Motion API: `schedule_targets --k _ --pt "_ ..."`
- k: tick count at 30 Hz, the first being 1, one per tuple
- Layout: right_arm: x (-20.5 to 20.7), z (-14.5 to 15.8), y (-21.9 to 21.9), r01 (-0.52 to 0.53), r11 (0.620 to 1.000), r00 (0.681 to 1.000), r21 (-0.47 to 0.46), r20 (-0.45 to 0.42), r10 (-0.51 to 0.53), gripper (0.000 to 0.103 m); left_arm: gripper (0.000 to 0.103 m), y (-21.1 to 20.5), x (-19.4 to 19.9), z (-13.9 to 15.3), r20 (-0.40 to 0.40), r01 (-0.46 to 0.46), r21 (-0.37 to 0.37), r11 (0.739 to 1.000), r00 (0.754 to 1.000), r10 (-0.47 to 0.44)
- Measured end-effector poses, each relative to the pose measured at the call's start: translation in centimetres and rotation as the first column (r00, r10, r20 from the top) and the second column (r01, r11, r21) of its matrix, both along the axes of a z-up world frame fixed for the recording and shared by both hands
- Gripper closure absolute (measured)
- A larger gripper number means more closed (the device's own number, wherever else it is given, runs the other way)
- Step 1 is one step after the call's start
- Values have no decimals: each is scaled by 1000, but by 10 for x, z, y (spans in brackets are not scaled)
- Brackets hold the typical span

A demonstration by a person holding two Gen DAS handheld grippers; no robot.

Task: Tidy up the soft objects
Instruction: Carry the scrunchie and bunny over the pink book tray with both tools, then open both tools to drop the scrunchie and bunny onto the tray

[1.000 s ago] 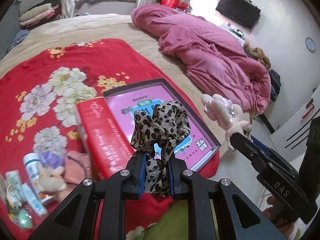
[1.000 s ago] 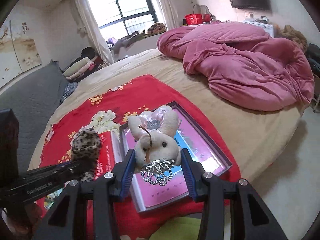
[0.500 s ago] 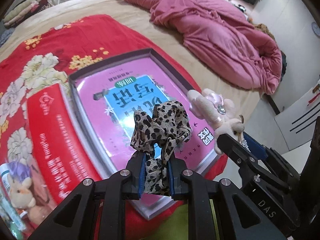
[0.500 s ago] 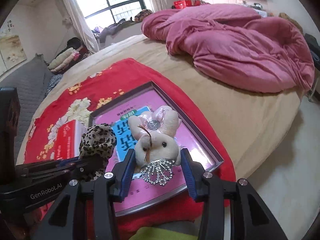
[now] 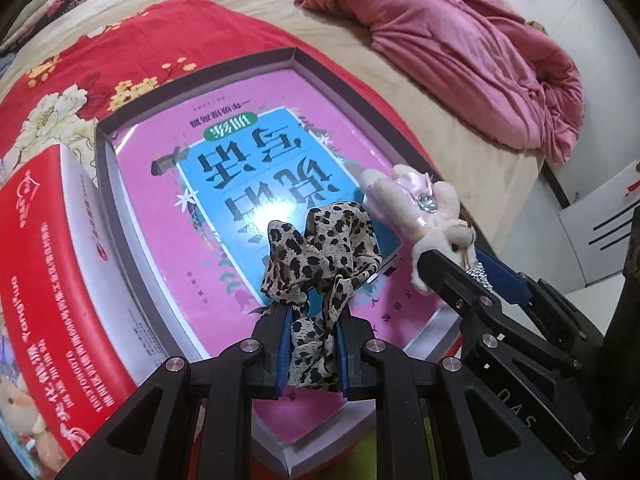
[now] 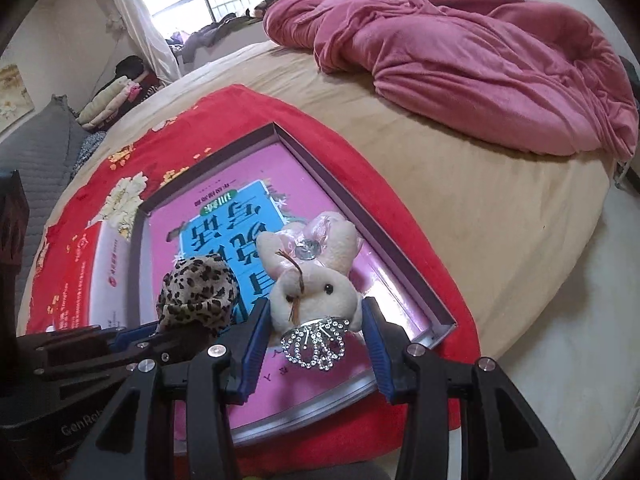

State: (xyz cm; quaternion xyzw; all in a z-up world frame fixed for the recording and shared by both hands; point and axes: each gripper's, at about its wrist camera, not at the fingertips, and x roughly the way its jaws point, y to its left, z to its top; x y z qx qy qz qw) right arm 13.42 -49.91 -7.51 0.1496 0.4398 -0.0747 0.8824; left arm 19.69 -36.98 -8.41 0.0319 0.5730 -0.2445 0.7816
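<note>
Left gripper pinching crumpled leopard-print scrunchie; right gripper clamping fuzzy cream bunny, perhaps lightly.

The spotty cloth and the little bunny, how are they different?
The spotty cloth is thin, crumpled leopard print; the bunny is plump, cream plush with a face. The left tongs grip the cloth; the right tongs grip the bunny. Both hang over the pink box.
</note>
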Motion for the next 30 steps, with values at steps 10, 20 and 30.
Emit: schedule_targets --k 10,20,30 --pt "5 -7 -2 5 1000 1000 0 -24 -5 53 82 -2 3 -8 -8 -5 3 1000 1000 5" --pt "-6 3 -6 29 999 1000 -13 -5 -29 47 80 -3 2 -9 -5 2 6 1000 1000 -2" --pt "-19 17 -16 72 997 997 -8 22 -72 47 62 -6 -4 -6 -3 19 2 1000 1000 -19"
